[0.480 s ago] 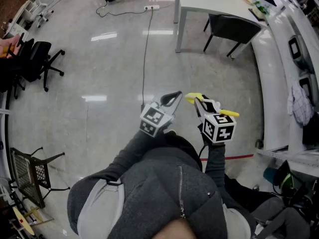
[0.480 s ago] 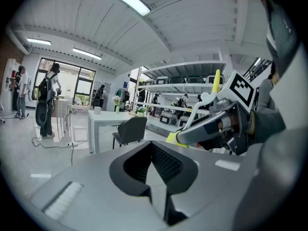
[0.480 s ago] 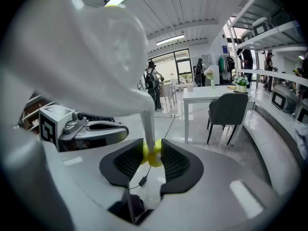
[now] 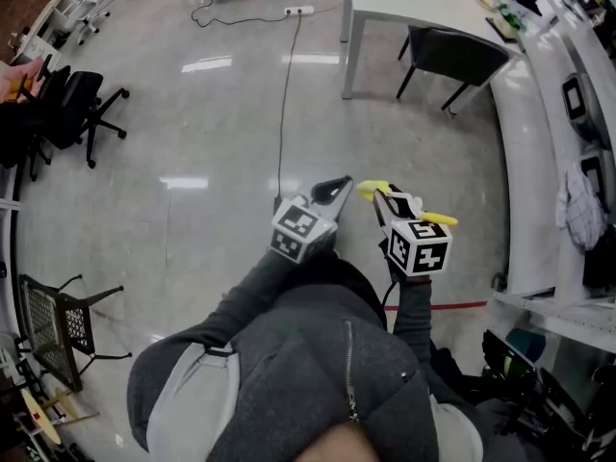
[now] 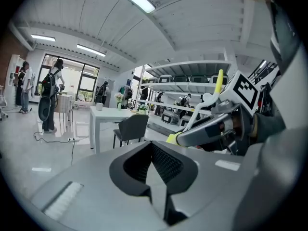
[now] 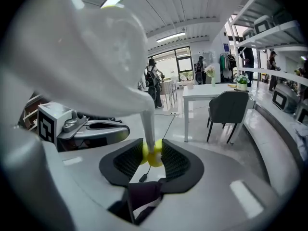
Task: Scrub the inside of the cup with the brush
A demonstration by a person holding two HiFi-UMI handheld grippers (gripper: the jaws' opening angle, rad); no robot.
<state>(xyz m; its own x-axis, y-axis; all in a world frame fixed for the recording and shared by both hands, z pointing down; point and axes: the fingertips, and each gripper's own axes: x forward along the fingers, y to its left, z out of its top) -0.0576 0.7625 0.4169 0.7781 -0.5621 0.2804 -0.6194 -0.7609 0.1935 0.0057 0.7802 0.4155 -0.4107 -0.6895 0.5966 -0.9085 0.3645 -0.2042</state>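
I hold both grippers in front of my chest, over the bare floor. My right gripper (image 4: 383,196) is shut on a brush (image 4: 438,219) with a white handle and yellow parts. In the right gripper view the brush's yellow neck (image 6: 153,154) is pinched between the ribbed pads, and its white body (image 6: 96,57) fills the upper left. My left gripper (image 4: 339,185) is shut with nothing in it; its pads meet in the left gripper view (image 5: 155,170). The two grippers sit side by side, a little apart. No cup is near either gripper.
A white table (image 4: 414,8) with a dark chair (image 4: 452,56) stands ahead to the right. A cable and power strip (image 4: 284,65) lie on the floor. Office chairs (image 4: 67,114) stand at the left, and a curved counter (image 4: 539,133) runs along the right. People stand far off.
Both grippers hold the same pose, with the brush still gripped in the right one. Only the head view has shifted slightly.
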